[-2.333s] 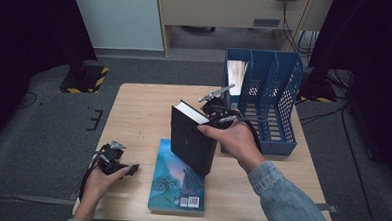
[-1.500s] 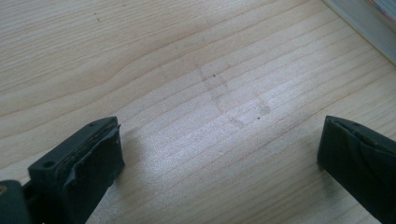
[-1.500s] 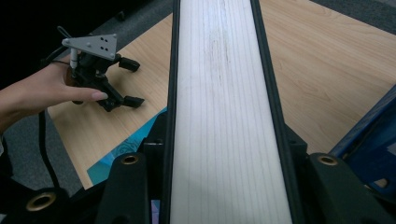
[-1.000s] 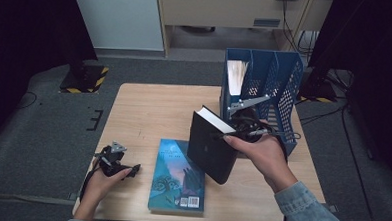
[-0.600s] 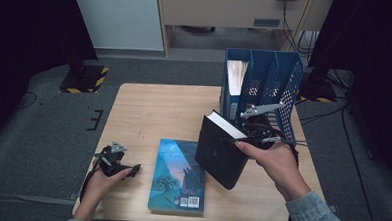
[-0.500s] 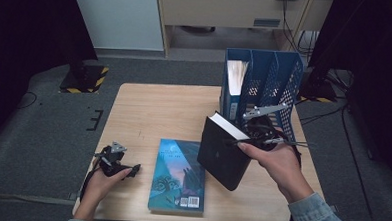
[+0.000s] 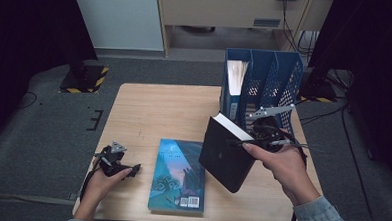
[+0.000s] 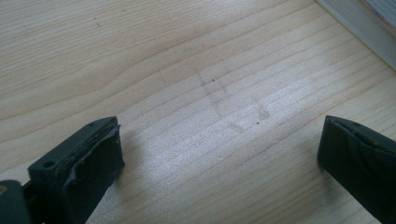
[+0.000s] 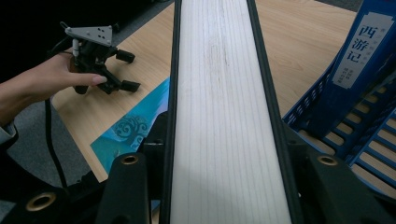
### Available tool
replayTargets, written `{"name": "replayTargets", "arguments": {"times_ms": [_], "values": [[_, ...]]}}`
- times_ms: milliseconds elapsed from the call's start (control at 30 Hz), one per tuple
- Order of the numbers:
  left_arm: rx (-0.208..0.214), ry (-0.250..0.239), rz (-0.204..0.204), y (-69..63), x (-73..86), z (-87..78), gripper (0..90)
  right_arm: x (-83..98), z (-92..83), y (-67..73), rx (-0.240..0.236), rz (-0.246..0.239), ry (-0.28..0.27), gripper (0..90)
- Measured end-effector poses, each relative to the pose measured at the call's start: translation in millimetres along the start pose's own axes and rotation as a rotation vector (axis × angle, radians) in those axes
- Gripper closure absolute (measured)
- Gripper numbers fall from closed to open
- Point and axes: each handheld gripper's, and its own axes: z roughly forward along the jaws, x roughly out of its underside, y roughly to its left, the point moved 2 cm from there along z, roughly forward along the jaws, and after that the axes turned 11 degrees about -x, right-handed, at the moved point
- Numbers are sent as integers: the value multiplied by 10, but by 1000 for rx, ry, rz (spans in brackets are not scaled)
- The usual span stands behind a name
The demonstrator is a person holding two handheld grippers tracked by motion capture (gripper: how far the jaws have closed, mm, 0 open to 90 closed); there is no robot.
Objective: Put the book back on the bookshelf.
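A black book (image 7: pixel 228 154) is held clamped in the right tool (image 7: pixel 263 136), the two jaws being pressed against its covers while the white page edge (image 9: pixel 224 116) is seen running between them in the right gripper view. In the high view the book is held tilted above the right part of the tabletop (image 7: pixel 159 111), its lower corner close to the wood near the front edge; whether it touches the wood cannot be told. It is found just left of the blue file rack (image 7: pixel 275 81), which stands at the far right of the tabletop. In the rack's leftmost compartment a blue book (image 7: pixel 234 79) is stood upright; its spine with white lettering (image 9: pixel 369 44) is seen in the right gripper view.

A teal book (image 7: pixel 178 175) is laid flat on the tabletop, near the front edge, just left of the black book and partly beneath its lower edge as seen from above.

The left tool (image 7: pixel 124 168) is rested at the near left corner of the tabletop, held in the person's left hand (image 7: pixel 101 181), well apart from the teal book. Its jaws are spread wide, with nothing between them; bare wood (image 8: pixel 210 93) is seen between them in the left gripper view, and an edge of a book (image 8: pixel 369 28) is caught at the upper right corner of that view
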Motion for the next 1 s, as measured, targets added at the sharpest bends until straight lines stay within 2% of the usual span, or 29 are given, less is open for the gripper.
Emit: {"name": "replayTargets", "arguments": {"times_ms": [200, 433, 800, 1000], "values": [[-5, -9, -17, -20, -2, 5, 0, -74, -71, 8, 1, 7, -21, 524], [-5, -9, -11, -16, -2, 4, 0, -165, -177, 32, 0, 7, -21, 524], [-1, -11, -12, -17, -2, 7, 0, -233, -414, -65, 0, 52, -53, 524], [-4, -25, -18, -21, 15, 5, 0, -241, -574, -147, 30, 58, -64, 523]]}}
